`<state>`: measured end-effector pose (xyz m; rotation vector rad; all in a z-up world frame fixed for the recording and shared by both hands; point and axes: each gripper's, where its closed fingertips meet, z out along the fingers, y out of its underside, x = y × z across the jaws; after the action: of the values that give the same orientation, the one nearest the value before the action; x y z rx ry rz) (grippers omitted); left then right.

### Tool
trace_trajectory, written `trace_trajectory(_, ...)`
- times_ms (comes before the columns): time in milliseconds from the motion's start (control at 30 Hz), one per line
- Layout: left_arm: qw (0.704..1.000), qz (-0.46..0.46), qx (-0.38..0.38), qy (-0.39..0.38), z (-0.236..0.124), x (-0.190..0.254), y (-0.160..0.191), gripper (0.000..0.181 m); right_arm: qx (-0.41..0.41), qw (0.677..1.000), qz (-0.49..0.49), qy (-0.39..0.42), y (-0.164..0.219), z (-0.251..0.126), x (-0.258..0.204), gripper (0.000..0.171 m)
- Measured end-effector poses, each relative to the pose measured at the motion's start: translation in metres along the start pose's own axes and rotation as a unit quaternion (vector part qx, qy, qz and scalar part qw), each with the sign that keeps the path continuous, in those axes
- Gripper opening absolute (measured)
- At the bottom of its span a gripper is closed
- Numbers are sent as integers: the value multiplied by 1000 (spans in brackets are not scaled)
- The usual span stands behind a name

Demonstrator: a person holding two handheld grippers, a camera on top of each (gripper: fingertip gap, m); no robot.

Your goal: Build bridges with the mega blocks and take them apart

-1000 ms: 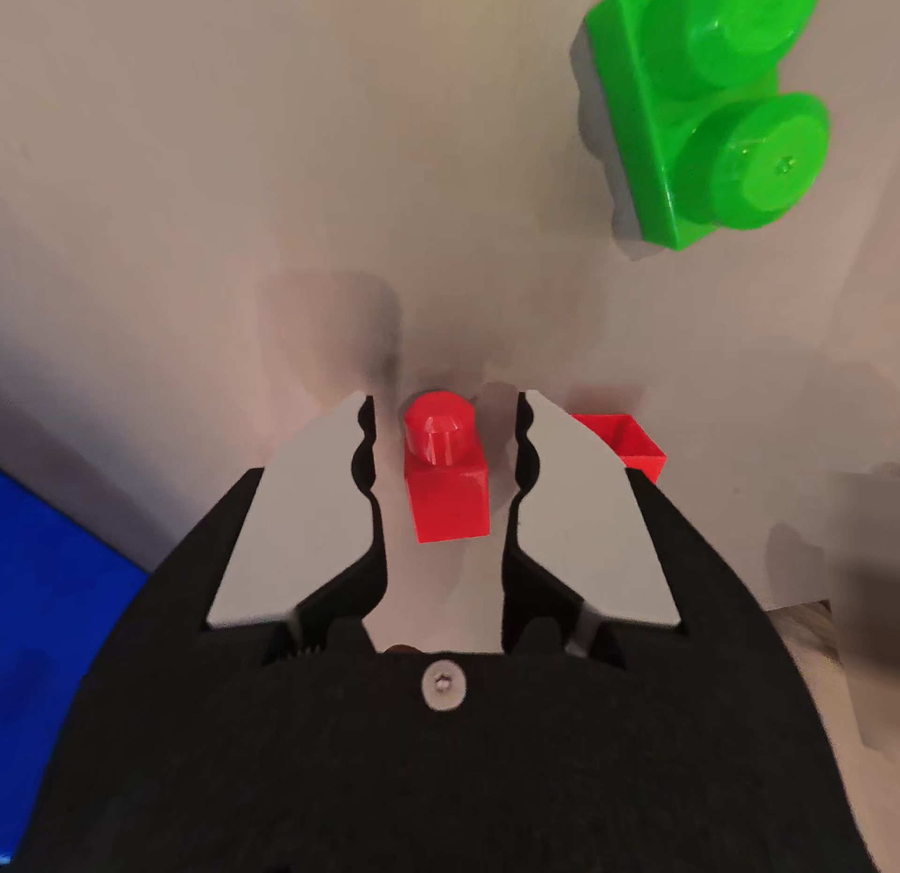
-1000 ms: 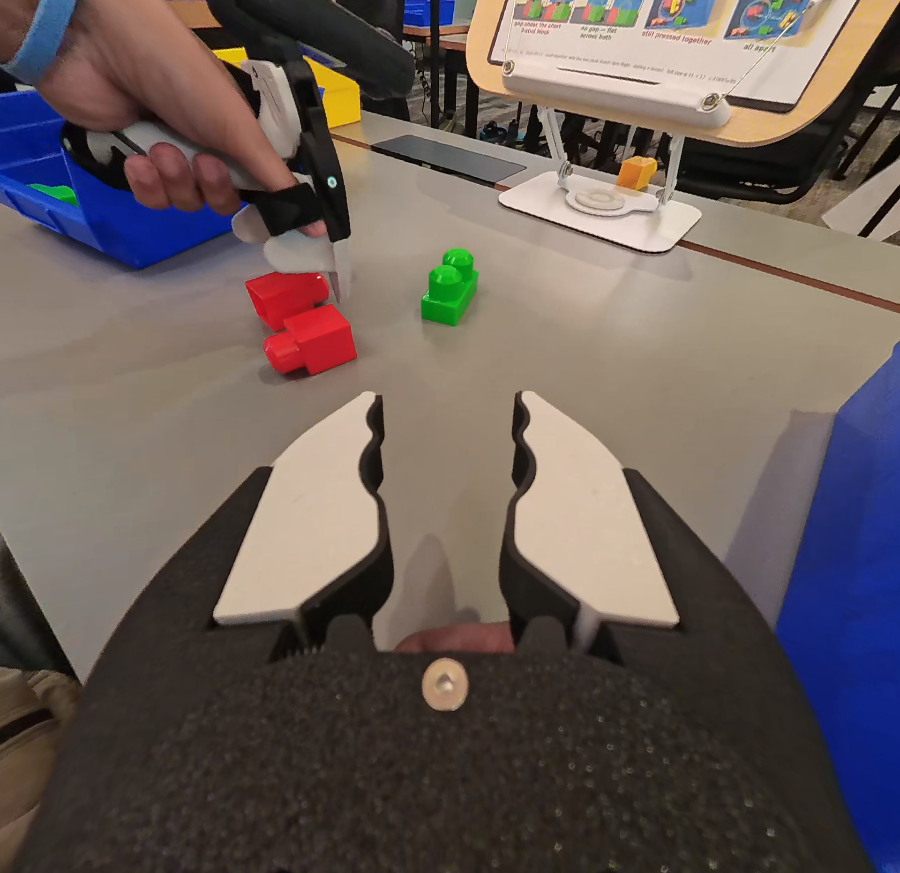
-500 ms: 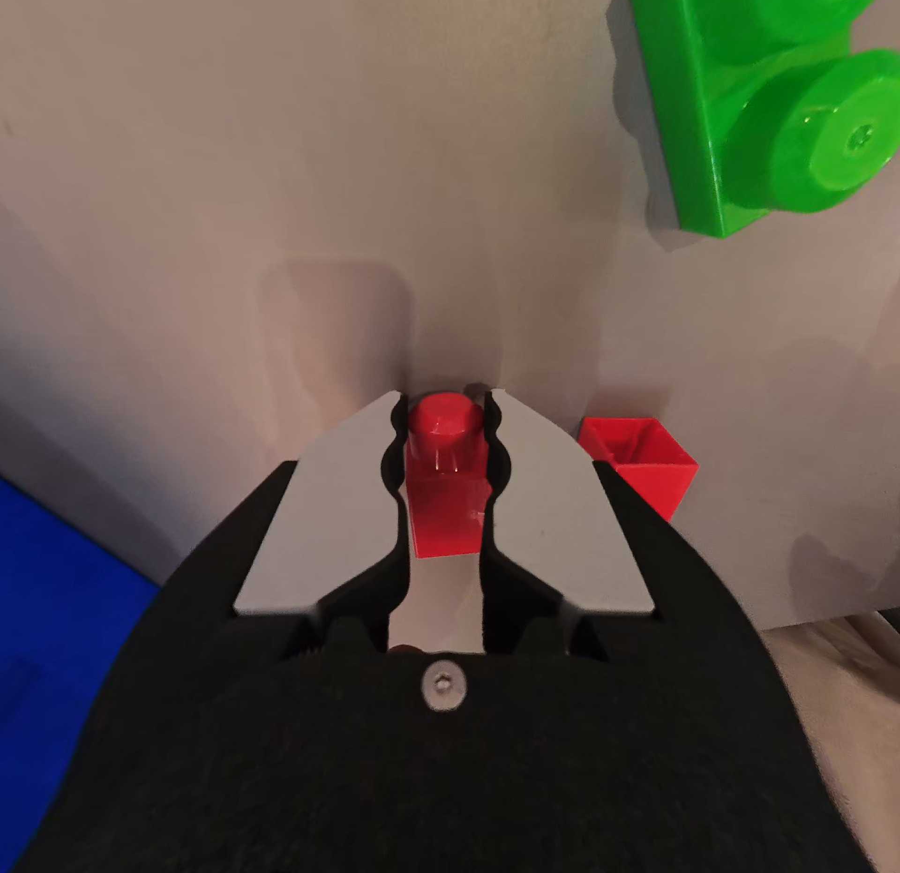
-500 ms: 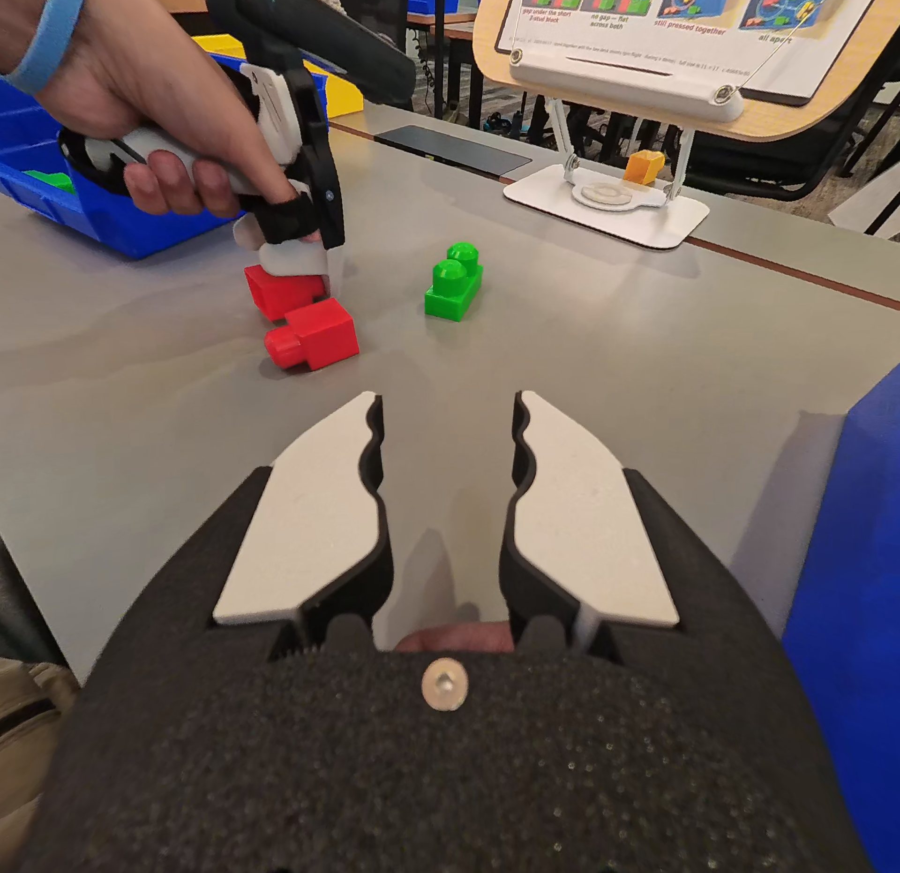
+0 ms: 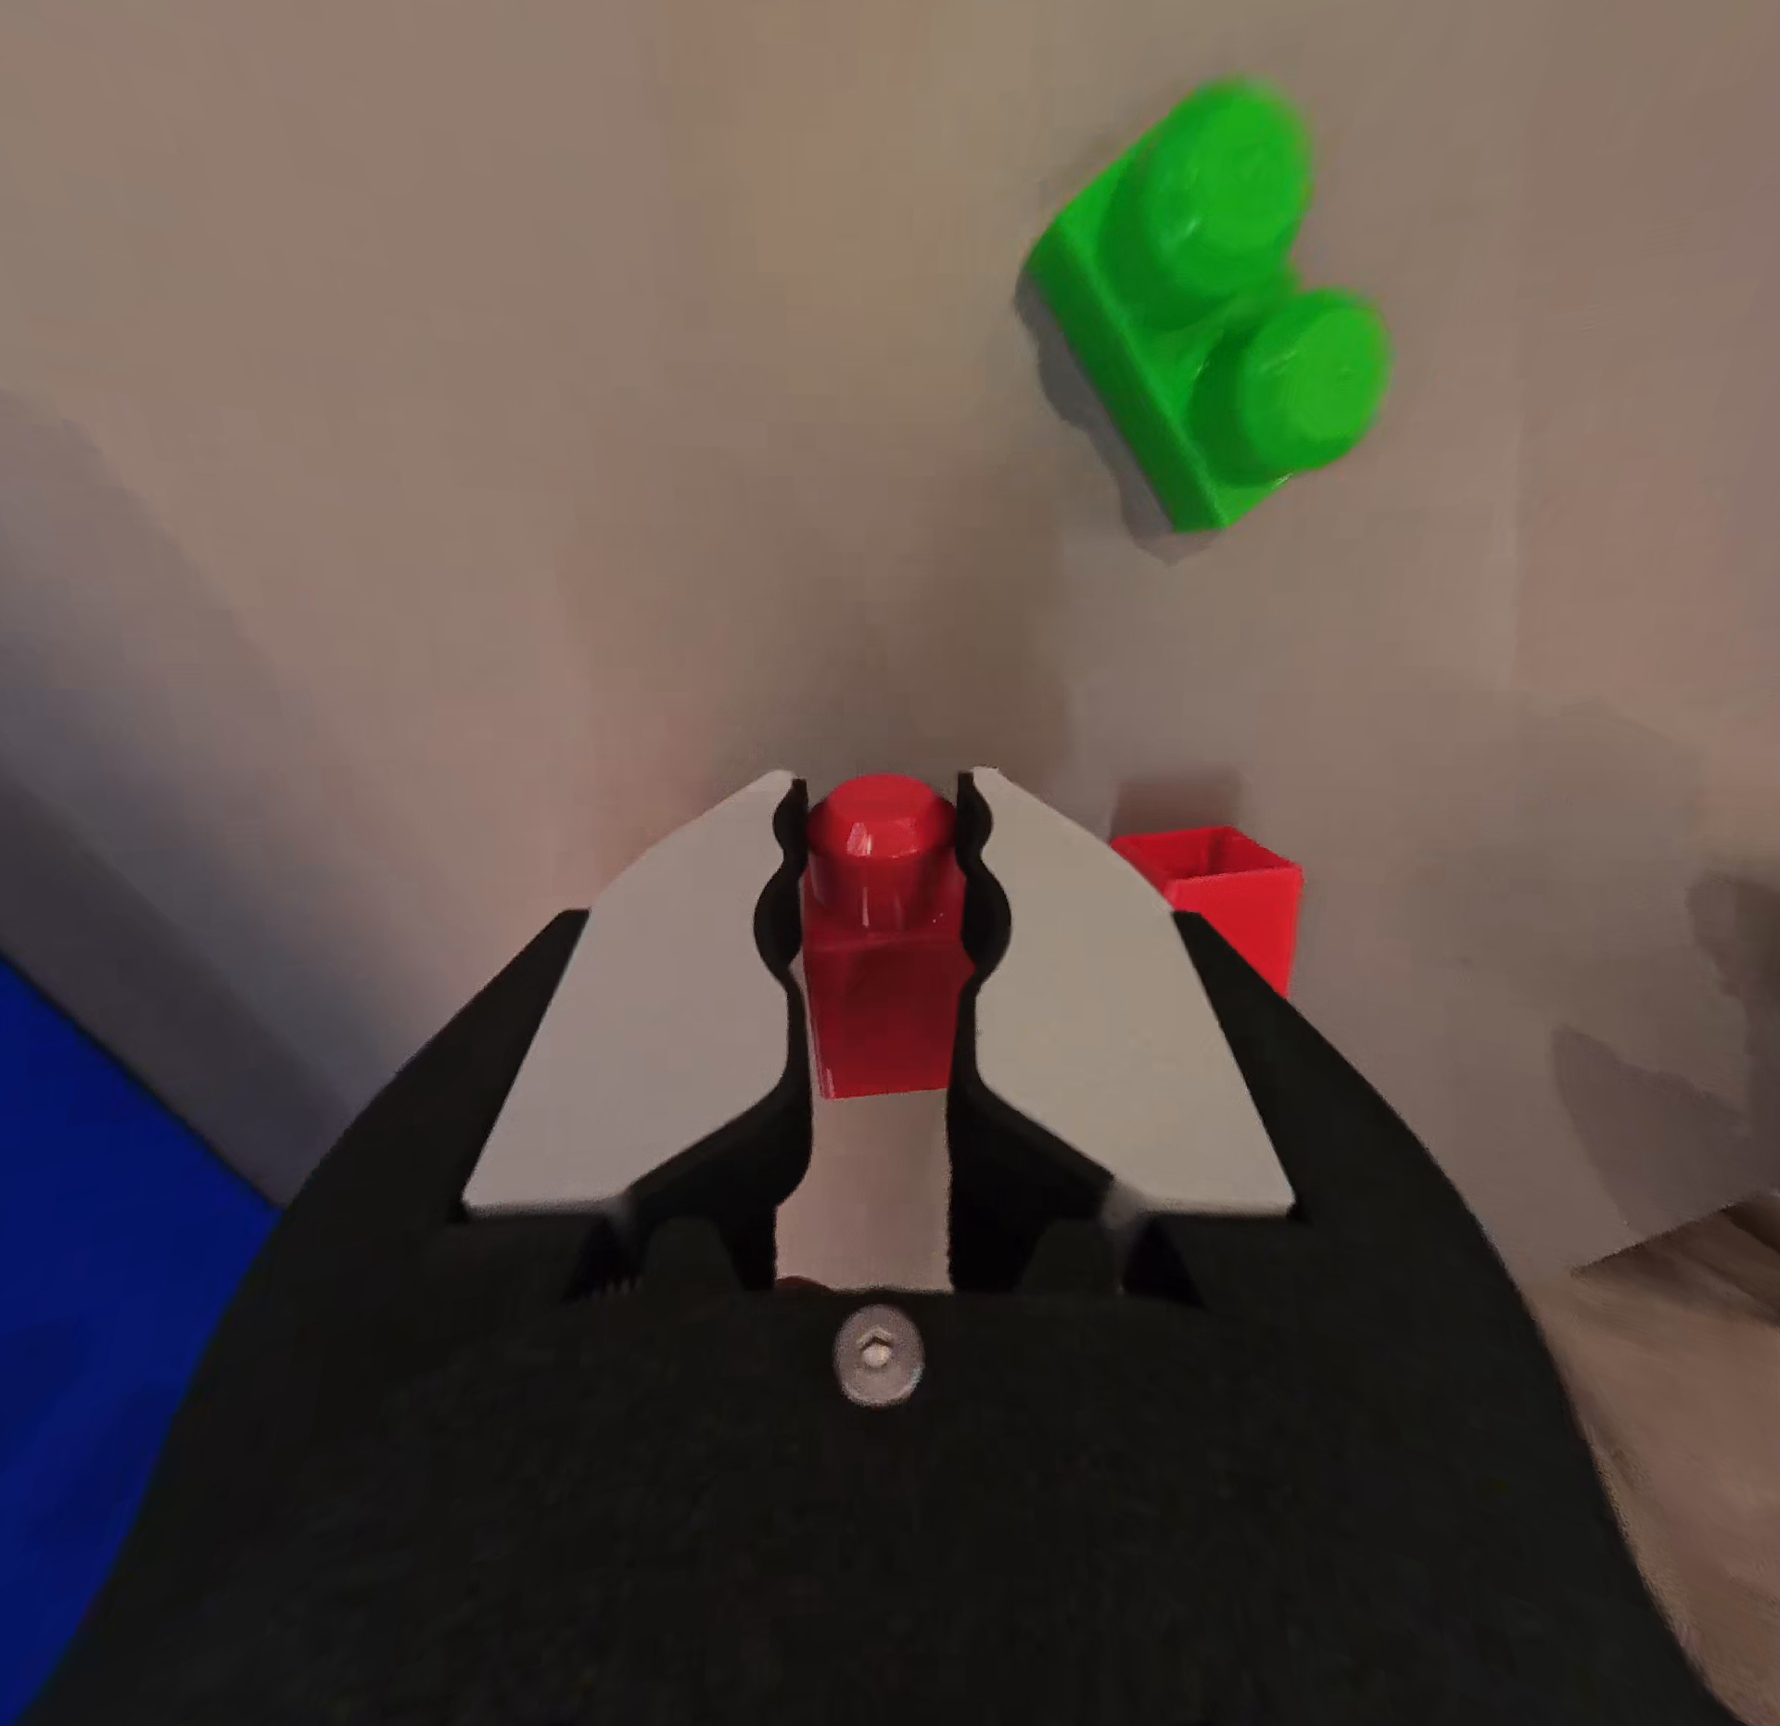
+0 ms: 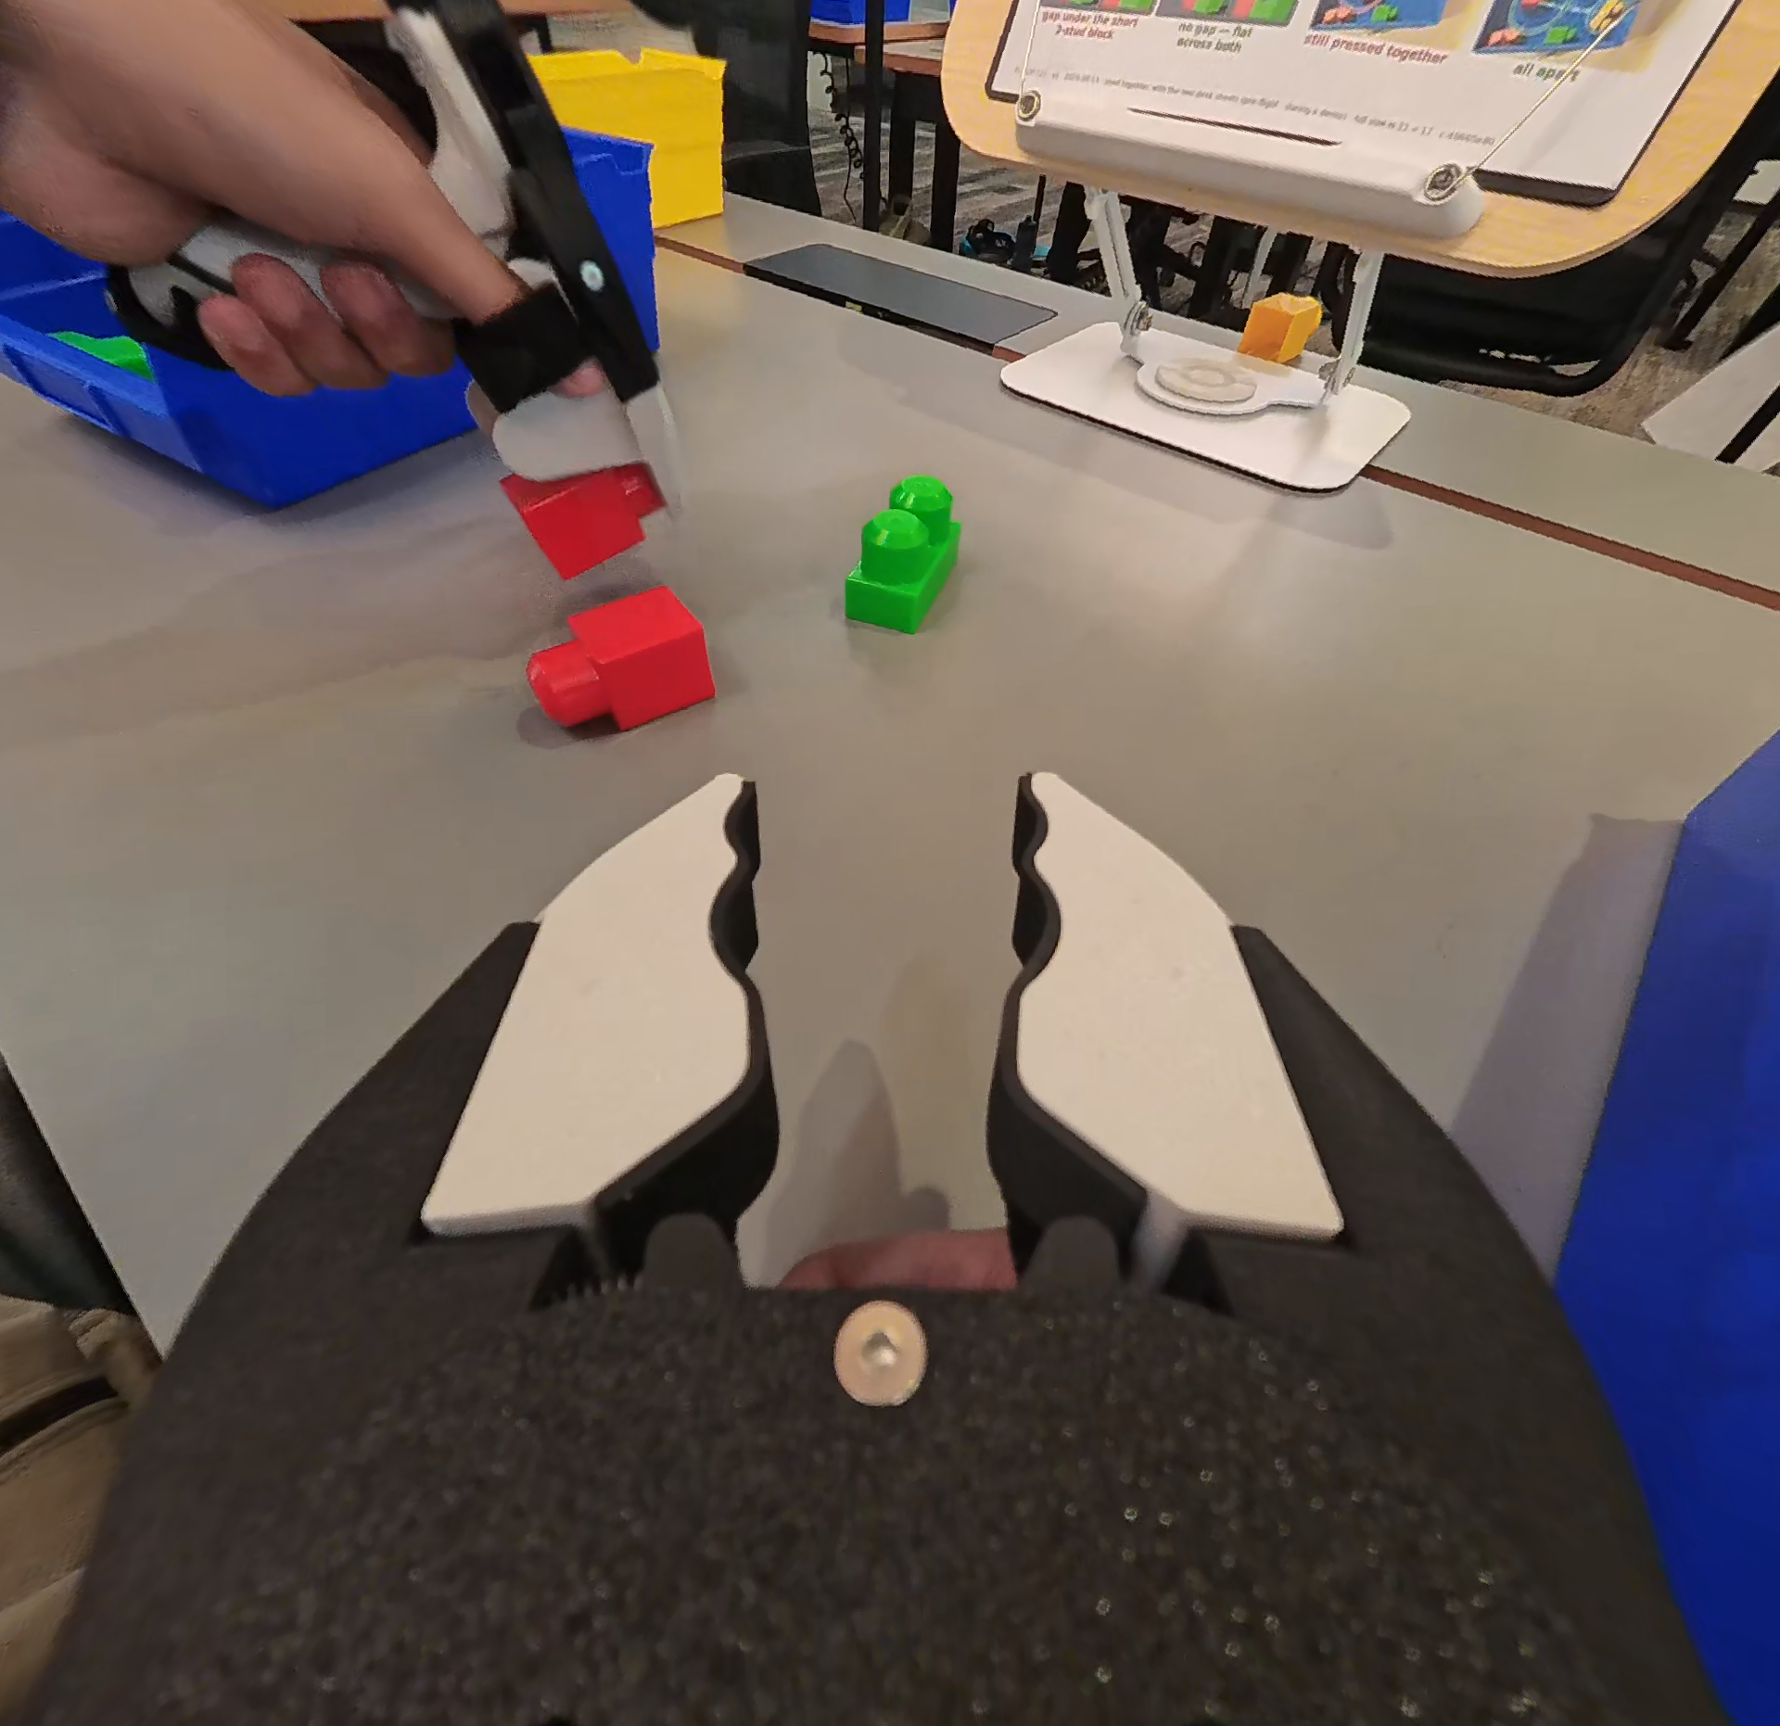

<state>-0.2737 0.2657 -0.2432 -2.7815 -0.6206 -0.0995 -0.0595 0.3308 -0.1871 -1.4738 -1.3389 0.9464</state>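
My left gripper (image 5: 878, 794) is shut on a red one-stud block (image 5: 881, 948) and holds it tilted just above the grey table. The right wrist view shows that gripper (image 6: 616, 457) in a person's hand with the same red block (image 6: 578, 514) off the surface. A second red one-stud block (image 6: 626, 659) lies on its side below it, also in the left wrist view (image 5: 1223, 895). A green two-stud block (image 6: 905, 558) stands upright to the right, also in the left wrist view (image 5: 1214, 303). My right gripper (image 6: 884, 794) is open and empty, low over the near table.
A blue bin (image 6: 289, 418) with a green piece sits at the left and a yellow bin (image 6: 665, 129) behind it. An instruction board on a white stand (image 6: 1204, 399) is at the back right with an orange block (image 6: 1276, 327). A blue wall (image 6: 1695, 1150) is close on the right.
My left gripper closed on the red block and lifted it off the table, tilting it. The right gripper stayed open and moved little.
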Motion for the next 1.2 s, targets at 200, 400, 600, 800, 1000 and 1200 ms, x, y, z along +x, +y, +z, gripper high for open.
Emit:
trace_trajectory(200, 983, 16, 179, 20, -26, -6, -17, 29, -2, 1000, 1, 2, 1, 0, 2, 50)
trace_trajectory(400, 944, 9, 322, 69, -37, -4, -16, 29, -6, 1000, -8, 1, 2, 3, -3, 50)
trace_trajectory(600, 907, 52, 417, 34, -46, -5, -14, 29, -9, 1000, -12, 4, 3, 5, -4, 50)
trace_trajectory(800, 903, 67, 422, 32, -40, -3, -10, 29, -11, 1000, -16, 7, 4, 6, -3, 50)
trace_trajectory(1000, 907, 77, 410, 53, -28, 4, -11, 29, -11, 1000, -15, 9, 4, 6, -2, 50)
trace_trajectory(1200, 915, 89, 388, 58, -18, 10, -16, 29, -9, 1000, -12, 8, 4, 5, 0, 50)
